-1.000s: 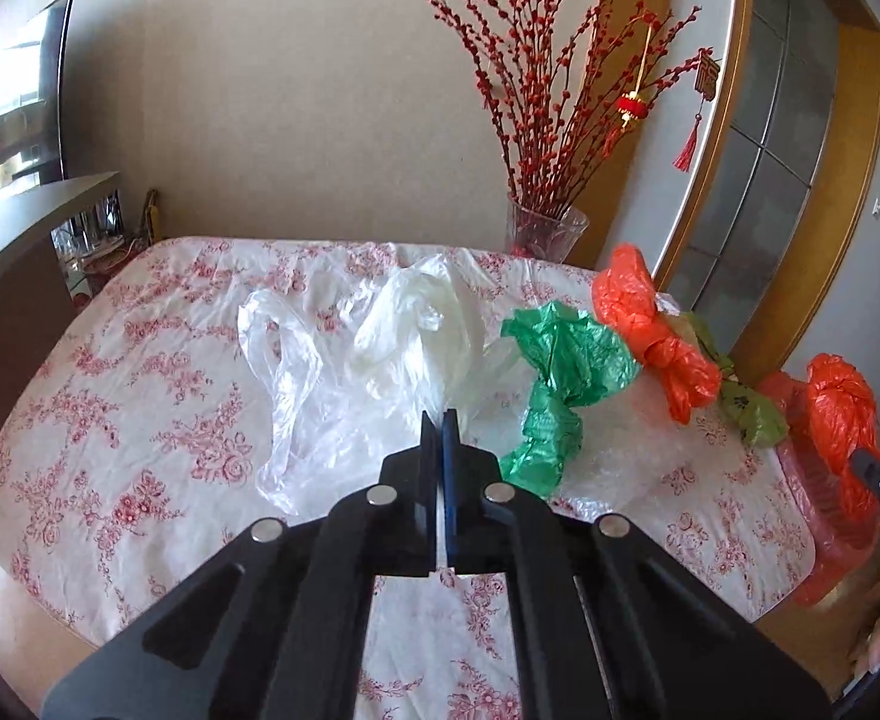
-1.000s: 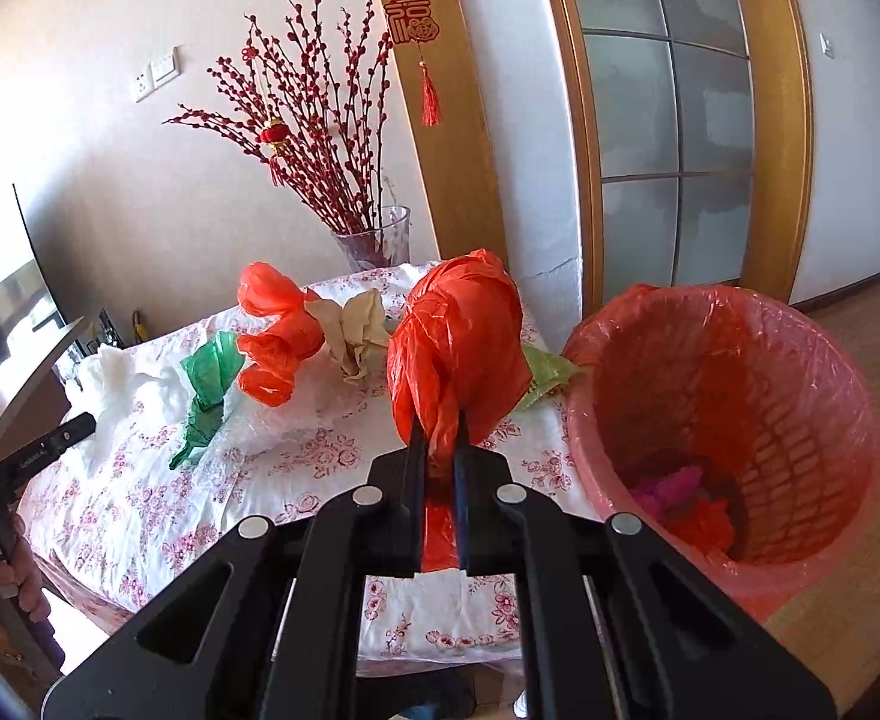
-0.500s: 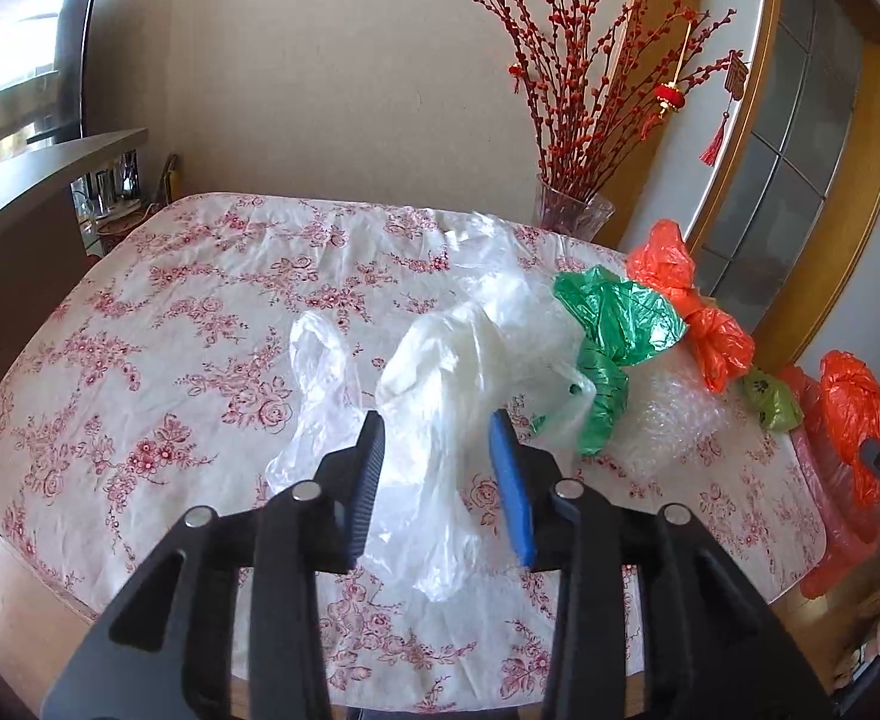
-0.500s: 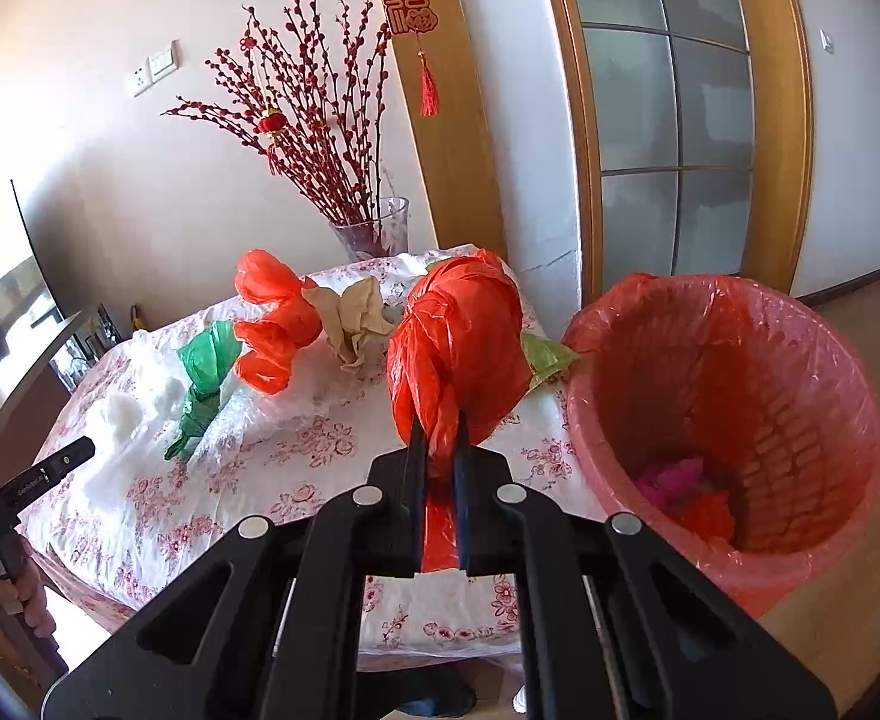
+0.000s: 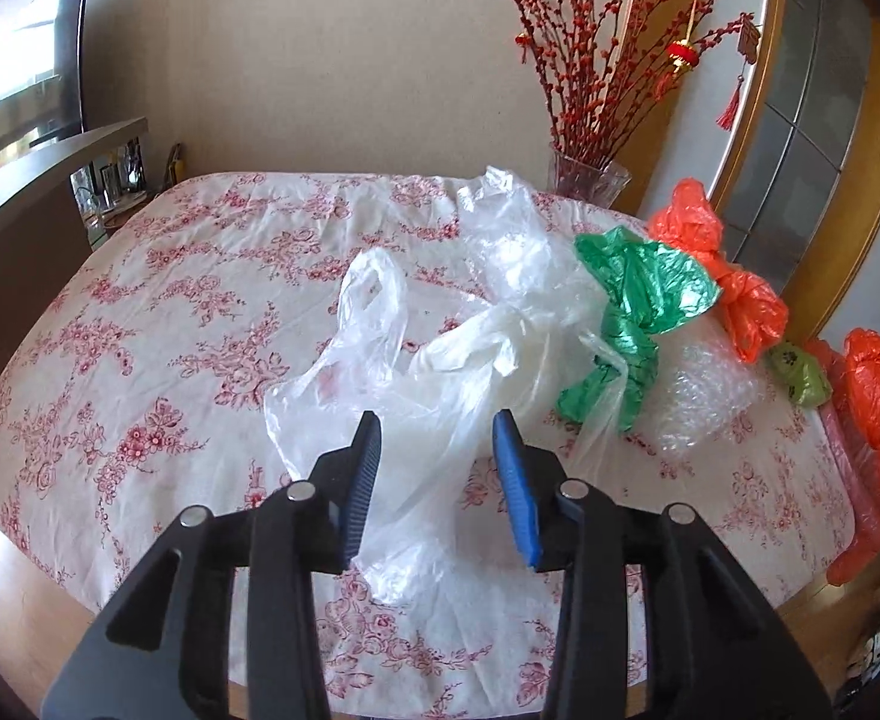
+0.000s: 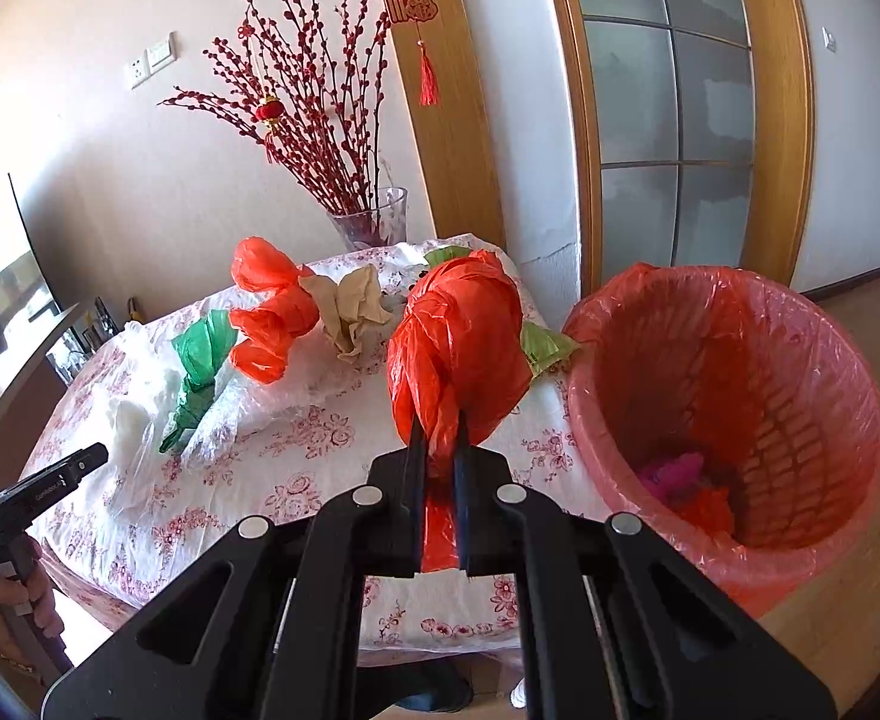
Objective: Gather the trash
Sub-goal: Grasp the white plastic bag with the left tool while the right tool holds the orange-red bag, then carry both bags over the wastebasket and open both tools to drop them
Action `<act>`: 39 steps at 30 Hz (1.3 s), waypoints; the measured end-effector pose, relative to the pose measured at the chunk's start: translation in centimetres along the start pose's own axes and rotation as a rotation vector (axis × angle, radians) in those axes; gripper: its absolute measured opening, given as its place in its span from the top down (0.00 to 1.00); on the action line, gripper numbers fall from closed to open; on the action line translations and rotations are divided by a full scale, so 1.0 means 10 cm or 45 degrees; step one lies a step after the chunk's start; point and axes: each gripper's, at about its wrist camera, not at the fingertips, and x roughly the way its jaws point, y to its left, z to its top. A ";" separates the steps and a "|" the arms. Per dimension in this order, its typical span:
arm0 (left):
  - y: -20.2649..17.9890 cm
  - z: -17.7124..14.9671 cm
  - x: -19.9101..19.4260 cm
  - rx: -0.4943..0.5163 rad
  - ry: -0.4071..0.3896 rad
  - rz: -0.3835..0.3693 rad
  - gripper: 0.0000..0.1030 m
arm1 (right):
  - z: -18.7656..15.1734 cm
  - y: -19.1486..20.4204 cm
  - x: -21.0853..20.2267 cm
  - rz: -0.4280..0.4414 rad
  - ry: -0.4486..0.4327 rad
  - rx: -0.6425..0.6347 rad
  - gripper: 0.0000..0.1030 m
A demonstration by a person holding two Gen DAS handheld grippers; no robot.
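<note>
A clear plastic bag (image 5: 440,372) lies crumpled on the flowered tablecloth (image 5: 140,330). My left gripper (image 5: 437,420) straddles its near part; the jaws are closing, and the blue pads stand apart from the film. To its right lie a green bag (image 5: 638,300), an orange bag (image 5: 740,300) and bubble wrap (image 5: 704,390). My right gripper (image 6: 438,429) is shut on a bunched orange bag (image 6: 464,348), held in the air beside the table's corner. Just to the right stands the red-lined waste bin (image 6: 848,372), with some trash at its bottom.
Crumpled brown paper (image 6: 350,306) and a light green bag (image 6: 545,345) lie near the table's far corner. A glass vase (image 6: 374,222) of red branches stands at the back by the wall. A hand (image 6: 8,606) holds the left gripper's handle at the left.
My left gripper went from shut to open and came down over the clear bag, which now sits between its jaws. The right gripper and its orange bag stayed put.
</note>
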 end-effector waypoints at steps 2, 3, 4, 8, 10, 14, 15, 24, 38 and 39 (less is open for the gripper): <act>0.04 -0.02 0.07 -0.009 0.035 -0.009 0.96 | 0.00 0.00 0.00 0.000 -0.001 0.003 0.93; 0.07 -0.02 0.07 -0.028 0.036 -0.021 0.96 | 0.00 -0.01 -0.01 0.000 -0.004 0.005 0.93; 0.08 -0.01 0.05 -0.039 0.022 -0.021 0.97 | 0.00 -0.01 -0.02 0.001 -0.007 0.006 0.93; 0.03 0.12 -0.14 -0.033 -0.065 -0.025 0.97 | 0.02 -0.03 -0.07 -0.001 -0.025 0.010 0.93; -0.03 0.20 -0.24 -0.016 -0.105 -0.041 0.97 | 0.03 -0.06 -0.09 -0.004 -0.033 0.014 0.93; -0.27 0.35 -0.40 0.038 -0.153 -0.099 0.97 | 0.04 -0.12 -0.12 -0.017 -0.043 0.028 0.93; -0.34 0.37 -0.42 0.055 -0.158 -0.116 0.97 | 0.04 -0.14 -0.13 -0.020 -0.046 0.033 0.93; -1.17 0.45 -0.54 0.213 -0.155 -0.334 0.97 | 0.07 -0.39 -0.24 -0.079 -0.076 0.080 0.93; -2.32 0.30 -0.37 0.366 -0.068 -0.613 0.97 | 0.07 -0.84 -0.43 -0.203 -0.117 0.153 0.93; -2.38 0.29 -0.35 0.371 -0.059 -0.630 0.97 | 0.07 -0.87 -0.44 -0.211 -0.119 0.158 0.93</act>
